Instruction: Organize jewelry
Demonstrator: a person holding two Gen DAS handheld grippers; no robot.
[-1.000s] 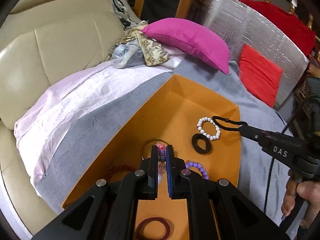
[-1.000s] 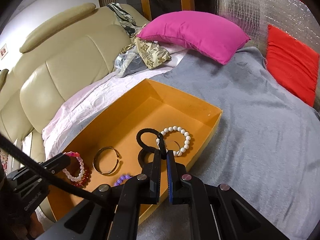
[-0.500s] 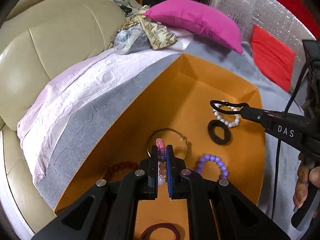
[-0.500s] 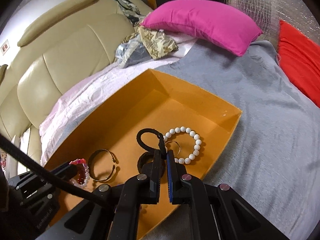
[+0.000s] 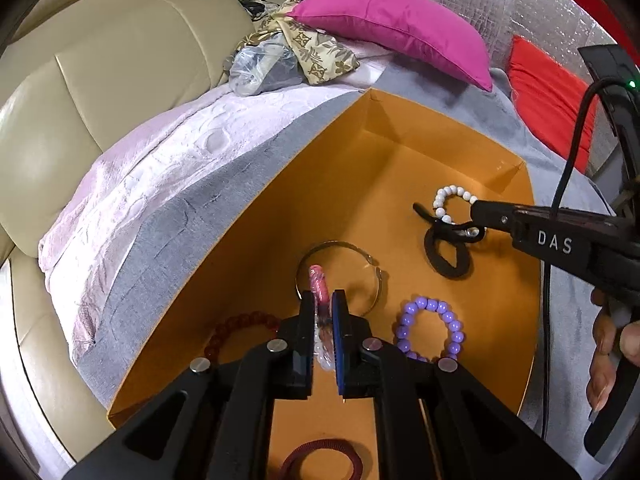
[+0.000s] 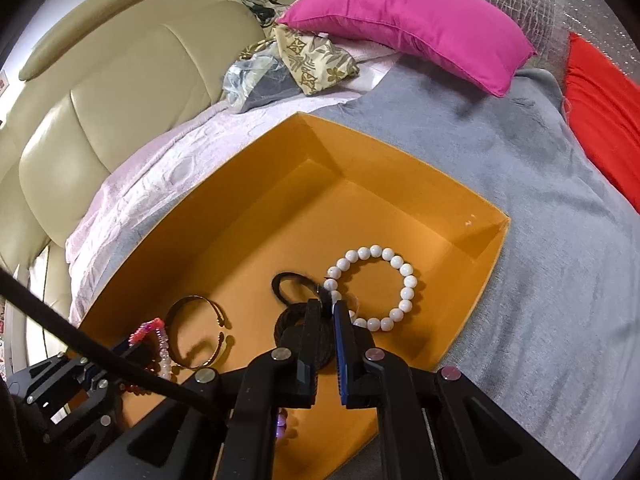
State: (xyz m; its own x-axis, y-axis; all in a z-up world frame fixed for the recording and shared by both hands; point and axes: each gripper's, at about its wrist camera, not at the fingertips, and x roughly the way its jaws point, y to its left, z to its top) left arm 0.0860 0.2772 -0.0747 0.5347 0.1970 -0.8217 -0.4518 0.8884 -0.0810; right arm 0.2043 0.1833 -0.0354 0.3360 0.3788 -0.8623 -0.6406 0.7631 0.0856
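An orange box [image 5: 400, 168] [image 6: 400, 184] lies on the grey blanket. My left gripper [image 5: 323, 300] is shut on a pink and clear bead bracelet [image 5: 318, 280] [image 6: 154, 330], held above the box floor. My right gripper [image 6: 328, 306] [image 5: 464, 228] is shut on a thin black hair tie [image 6: 290, 282] [image 5: 426, 212], low over a thick black hair tie [image 5: 448, 254] [image 6: 288, 326]. In the box lie a white bead bracelet [image 5: 450, 196] [image 6: 376, 286], a metal bangle [image 5: 340, 272] [image 6: 200, 334], a purple bead bracelet [image 5: 430, 330], a dark red bead bracelet [image 5: 240, 328] and a maroon hair tie [image 5: 320, 460].
A beige leather sofa [image 5: 100, 80] [image 6: 100, 100] with a pale pink cover [image 5: 160, 168] is at the left. A magenta pillow [image 5: 392, 28] [image 6: 408, 20], a red cushion [image 5: 548, 100] [image 6: 600, 120], patterned cloth [image 5: 312, 52] and a silver foil panel [image 5: 520, 8] are behind the box.
Both grippers have come down closer to the box. My right gripper has lowered the thin black hair tie toward the thick black one. My left still holds the pink bracelet.
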